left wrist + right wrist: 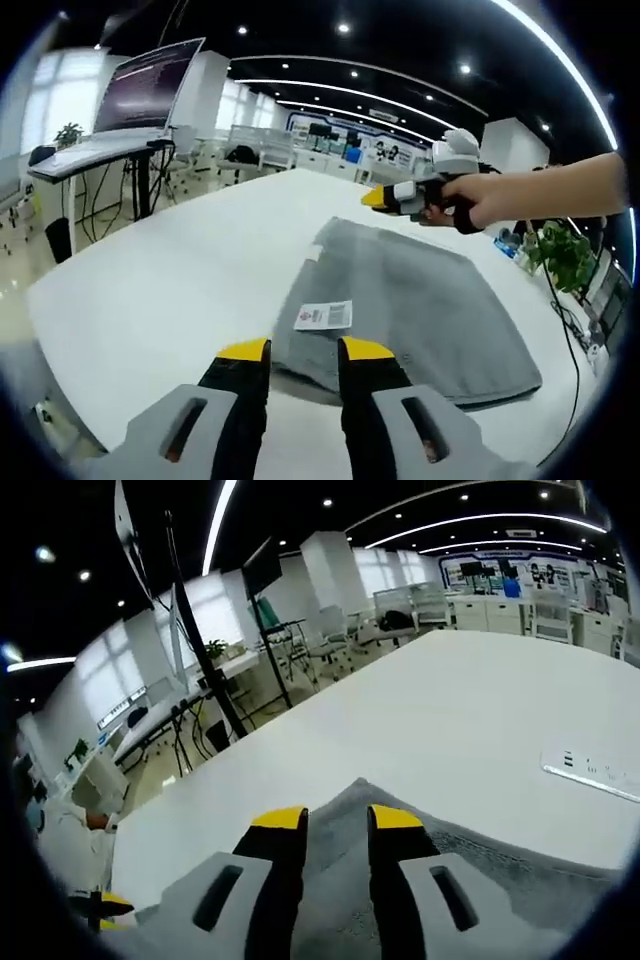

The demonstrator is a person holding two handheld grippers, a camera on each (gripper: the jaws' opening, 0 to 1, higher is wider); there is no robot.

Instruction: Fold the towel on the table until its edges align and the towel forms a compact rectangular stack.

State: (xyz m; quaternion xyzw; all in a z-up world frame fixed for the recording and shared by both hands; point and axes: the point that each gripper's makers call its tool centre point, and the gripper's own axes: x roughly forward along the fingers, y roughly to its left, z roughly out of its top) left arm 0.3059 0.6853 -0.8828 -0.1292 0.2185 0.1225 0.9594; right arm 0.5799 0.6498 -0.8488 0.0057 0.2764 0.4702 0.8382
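On white table (150, 290): grey towel (410, 300), already folded; left gripper (303, 350) and right gripper (336, 820) spread at opposite corners. Pinch both layers before lifting, matching edges

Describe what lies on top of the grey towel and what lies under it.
On the grey towel lies its white label. The white table is under it; anything between its folded layers is covered.

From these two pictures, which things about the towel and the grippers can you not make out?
- Left gripper view: the print on the towel's white label is too small to read.
- Left gripper view: the towel's near edge is hidden behind the left gripper.
- Right gripper view: most of the towel is cut off by the bottom edge and covered by the right gripper.
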